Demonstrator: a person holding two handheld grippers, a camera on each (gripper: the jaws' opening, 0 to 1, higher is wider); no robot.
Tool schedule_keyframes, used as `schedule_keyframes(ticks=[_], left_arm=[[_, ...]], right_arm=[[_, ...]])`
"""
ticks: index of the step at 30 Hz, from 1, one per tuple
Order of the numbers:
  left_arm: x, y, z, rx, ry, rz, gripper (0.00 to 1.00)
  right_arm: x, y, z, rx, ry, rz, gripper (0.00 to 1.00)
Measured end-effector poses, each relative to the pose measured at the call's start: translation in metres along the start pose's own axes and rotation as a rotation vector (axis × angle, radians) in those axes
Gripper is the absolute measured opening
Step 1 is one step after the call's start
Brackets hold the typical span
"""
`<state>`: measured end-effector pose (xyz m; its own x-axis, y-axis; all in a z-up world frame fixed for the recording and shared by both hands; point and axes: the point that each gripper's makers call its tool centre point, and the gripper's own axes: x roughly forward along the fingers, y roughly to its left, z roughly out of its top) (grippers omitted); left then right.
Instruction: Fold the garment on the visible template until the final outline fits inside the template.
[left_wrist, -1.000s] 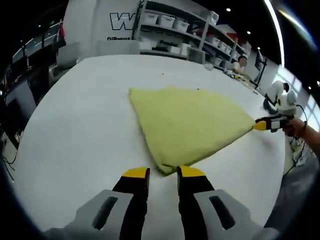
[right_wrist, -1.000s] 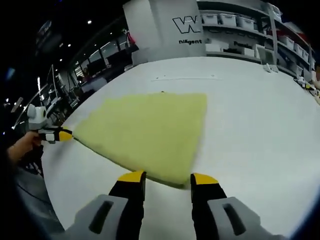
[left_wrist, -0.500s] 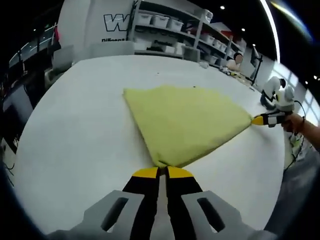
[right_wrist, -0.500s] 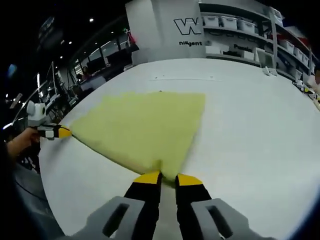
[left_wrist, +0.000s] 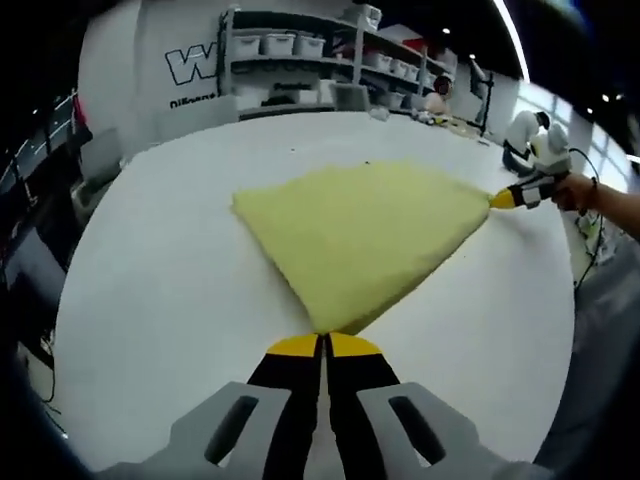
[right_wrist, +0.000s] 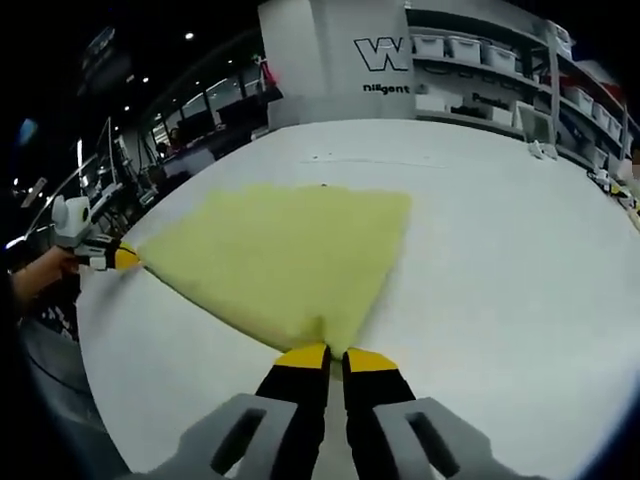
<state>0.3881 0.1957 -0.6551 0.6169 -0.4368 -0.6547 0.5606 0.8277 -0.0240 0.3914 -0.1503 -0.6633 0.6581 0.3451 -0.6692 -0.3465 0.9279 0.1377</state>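
now both grippers (left_wrist: 323, 346) (right_wrist: 335, 358) on garment (left_wrist: 365, 228)

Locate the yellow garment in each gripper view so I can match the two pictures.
Left gripper view: the yellow garment lies mid-picture on the white table, its near corner at the left gripper.
Right gripper view: the garment lies left of centre, its near corner at the right gripper.
Shared landmark: the wall's "W" sign.

Bright, even overhead light. Ceiling strip (left_wrist: 520, 45) glares top right in left gripper view; small spot lamps (right_wrist: 188, 37) dot the dark ceiling in right gripper view. White counter (left_wrist: 160, 280) nearly blown out, shadows faint. Strong fisheye bending toward edges. Shelving (right_wrist: 480, 60) and background soft, slightly blurred; centre sharp.
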Motion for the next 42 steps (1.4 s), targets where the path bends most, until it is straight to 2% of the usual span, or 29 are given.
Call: schedule_keyframes(ticks=[3,7,10,12,14,16,17,18,19,22,23,25,28,30,34,38,42], left_arm=[[0.0,0.002,-0.002,0.039,0.017,0.002,0.0],[-0.001,0.011,-0.015,0.122,0.089,0.03,0.0],[-0.005,0.01,-0.014,0.056,0.067,0.011,0.01],[-0.007,0.013,-0.014,0.044,0.068,0.03,0.02],[-0.01,0.019,-0.013,-0.013,0.063,0.067,0.04],[-0.014,0.023,-0.01,-0.134,0.047,0.089,0.09],[-0.015,0.023,-0.005,-0.224,0.026,0.092,0.11],[-0.017,0.029,0.004,-0.331,-0.024,0.109,0.13],[-0.019,0.034,0.014,-0.369,-0.069,0.126,0.15],[-0.018,0.035,0.028,-0.437,-0.116,0.133,0.22],[-0.016,0.032,0.03,-0.452,-0.115,0.133,0.26],[-0.007,0.029,0.029,-0.477,-0.099,0.127,0.35],[0.005,0.019,0.02,-0.543,-0.047,0.111,0.42],[0.012,0.015,0.016,-0.534,-0.028,0.116,0.39],[0.019,0.004,0.009,-0.509,0.007,0.113,0.21],[0.022,-0.002,0.008,-0.493,0.018,0.1,0.1],[0.021,-0.004,0.006,-0.458,0.026,0.108,0.06]], right_arm=[[0.0,0.0,-0.001,0.011,0.004,0.001,0.0],[0.0,-0.002,-0.002,0.012,0.008,-0.009,0.0],[0.0,-0.002,-0.002,0.022,0.02,-0.006,0.0],[-0.002,-0.004,-0.003,0.013,0.037,-0.021,0.05],[-0.005,-0.003,-0.002,0.034,0.04,-0.015,0.17],[-0.007,0.001,0.002,0.092,0.031,0.006,0.27],[-0.008,0.0,0.004,0.1,0.023,0.008,0.3],[-0.011,0.001,0.007,0.101,0.018,0.009,0.31],[-0.013,0.001,0.009,0.1,0.011,0.006,0.31],[-0.013,-0.002,0.012,0.103,0.001,0.002,0.29],[-0.012,-0.002,0.013,0.109,0.001,0.003,0.3],[-0.01,-0.001,0.014,0.13,-0.004,0.01,0.3],[-0.005,0.0,0.014,0.182,0.0,0.017,0.29],[-0.001,0.0,0.011,0.231,0.014,0.02,0.27],[0.005,-0.002,0.009,0.294,0.022,0.023,0.21],[0.006,-0.003,0.004,0.326,0.037,0.013,0.1],[0.005,-0.001,0.003,0.332,0.037,0.024,0.03]])
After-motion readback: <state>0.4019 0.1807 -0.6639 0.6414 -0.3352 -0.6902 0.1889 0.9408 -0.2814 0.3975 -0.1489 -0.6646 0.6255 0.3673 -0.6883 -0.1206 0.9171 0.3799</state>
